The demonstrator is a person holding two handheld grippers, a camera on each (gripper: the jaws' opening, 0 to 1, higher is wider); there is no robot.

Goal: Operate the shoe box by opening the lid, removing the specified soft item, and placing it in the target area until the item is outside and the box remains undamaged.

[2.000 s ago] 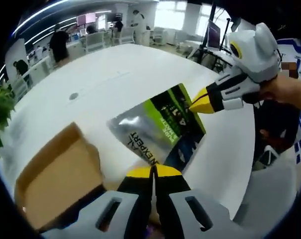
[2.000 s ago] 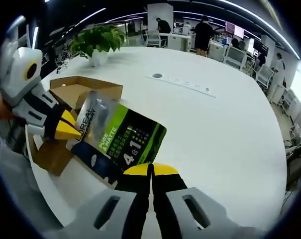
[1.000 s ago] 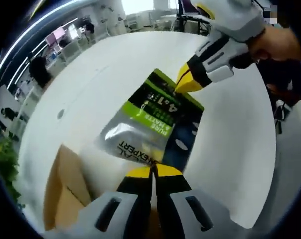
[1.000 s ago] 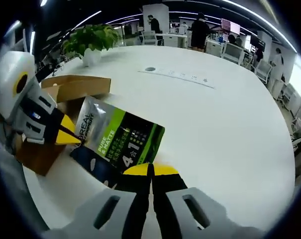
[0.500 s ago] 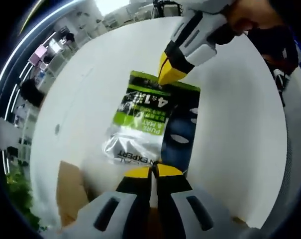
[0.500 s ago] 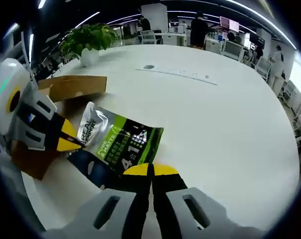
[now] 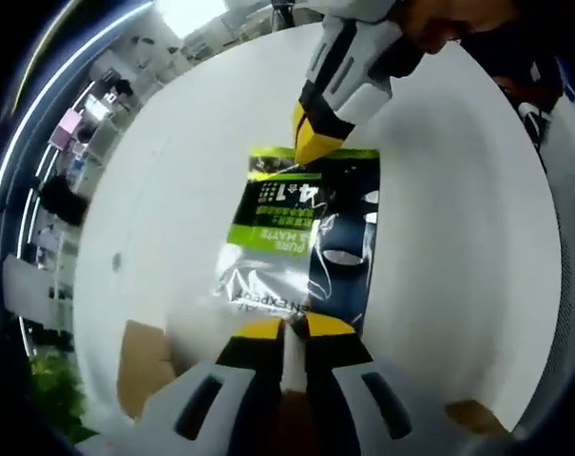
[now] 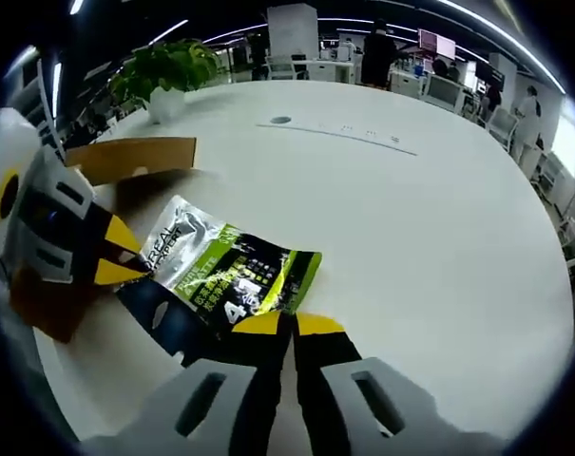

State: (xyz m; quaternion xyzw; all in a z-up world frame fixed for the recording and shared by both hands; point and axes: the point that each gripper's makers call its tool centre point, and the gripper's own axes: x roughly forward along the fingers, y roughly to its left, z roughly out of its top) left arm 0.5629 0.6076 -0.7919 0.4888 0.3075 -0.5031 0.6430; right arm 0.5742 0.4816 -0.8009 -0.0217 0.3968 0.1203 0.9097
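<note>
White office table (image 8: 439, 218), shoe box (image 8: 125, 161) open beside; soft foil pouch (image 7: 301, 237) out of box, low over tabletop, pinched at opp. ends by left gripper (image 7: 285, 328) & right gripper (image 8: 287, 323), jaws nearly closed on edges; prob. light, floppy, slick, so best gripped by sealed rims.

Pouch (image 7: 301, 242): flat soft packet, green, silver and dark blue, printed face up, low over the white table (image 8: 439, 218), outside the box. Box (image 8: 125, 160): brown cardboard, lid open, beside the pouch.
</note>
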